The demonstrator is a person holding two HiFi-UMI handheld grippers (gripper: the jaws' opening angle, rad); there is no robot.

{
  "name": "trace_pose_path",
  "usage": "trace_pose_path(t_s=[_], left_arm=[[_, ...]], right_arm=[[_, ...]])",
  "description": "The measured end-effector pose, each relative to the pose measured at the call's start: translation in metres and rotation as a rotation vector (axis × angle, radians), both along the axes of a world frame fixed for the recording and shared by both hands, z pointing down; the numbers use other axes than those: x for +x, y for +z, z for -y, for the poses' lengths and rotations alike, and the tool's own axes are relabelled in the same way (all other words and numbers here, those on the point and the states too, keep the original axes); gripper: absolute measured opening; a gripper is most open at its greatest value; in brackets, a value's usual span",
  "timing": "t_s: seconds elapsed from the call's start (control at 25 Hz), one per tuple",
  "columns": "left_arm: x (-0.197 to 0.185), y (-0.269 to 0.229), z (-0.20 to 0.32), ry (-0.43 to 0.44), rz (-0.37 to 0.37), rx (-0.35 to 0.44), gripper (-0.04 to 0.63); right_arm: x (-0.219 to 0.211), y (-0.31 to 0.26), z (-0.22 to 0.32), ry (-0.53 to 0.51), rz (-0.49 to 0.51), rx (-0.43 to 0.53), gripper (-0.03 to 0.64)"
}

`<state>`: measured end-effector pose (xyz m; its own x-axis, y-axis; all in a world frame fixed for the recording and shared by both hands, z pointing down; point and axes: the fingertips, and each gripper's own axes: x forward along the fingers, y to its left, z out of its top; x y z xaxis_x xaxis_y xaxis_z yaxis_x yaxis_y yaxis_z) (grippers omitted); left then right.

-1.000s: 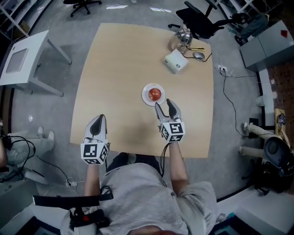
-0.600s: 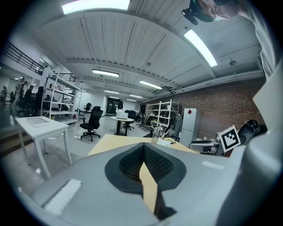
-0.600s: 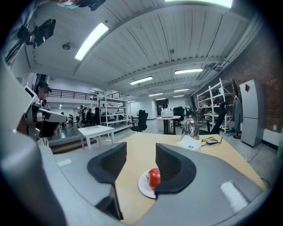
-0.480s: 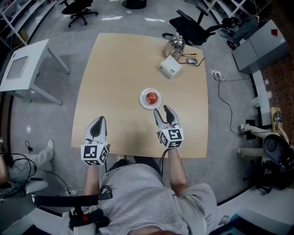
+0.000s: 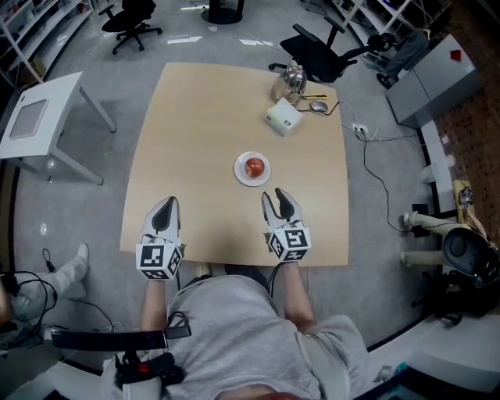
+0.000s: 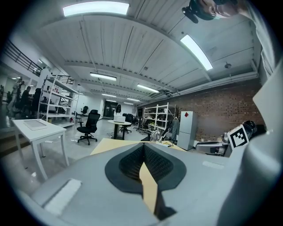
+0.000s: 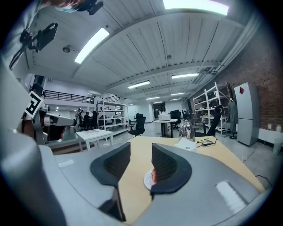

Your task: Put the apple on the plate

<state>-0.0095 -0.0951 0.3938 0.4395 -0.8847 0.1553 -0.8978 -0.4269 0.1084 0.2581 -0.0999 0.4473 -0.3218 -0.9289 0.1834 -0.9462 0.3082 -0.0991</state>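
Grey floor (image 5: 78, 203) all round. Light wooden table (image 5: 203, 117) mid-frame. White side table (image 5: 35, 117) upper left. Black office chairs (image 5: 316, 51) along top edge. Grey cabinet (image 5: 430, 78) upper right. Brick wall (image 6: 212, 110) right side, light strips (image 6: 96, 8) on ribbed ceiling, metal shelving (image 6: 157, 117) at far end.

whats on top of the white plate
A red apple sits on the plate, roughly at its middle, with the white rim showing all round it. Nothing else is on it. The plate's centre under the apple is covered, so it cannot be seen.

We're seeing the red apple (image 5: 254, 166) sitting centered on the small white round plate (image 5: 241, 176), which is lying flat mid-table, nothing gripping it.
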Motion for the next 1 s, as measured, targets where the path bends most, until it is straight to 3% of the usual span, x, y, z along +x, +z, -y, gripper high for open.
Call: trace_pose_path(t_s=[1.0], left_arm=[[-0.004, -0.002, -0.016, 0.033, -0.011, 0.033, 0.020]], right_arm=[[0.001, -0.018, -0.048, 0.070, 0.003, 0.056, 0.044]])
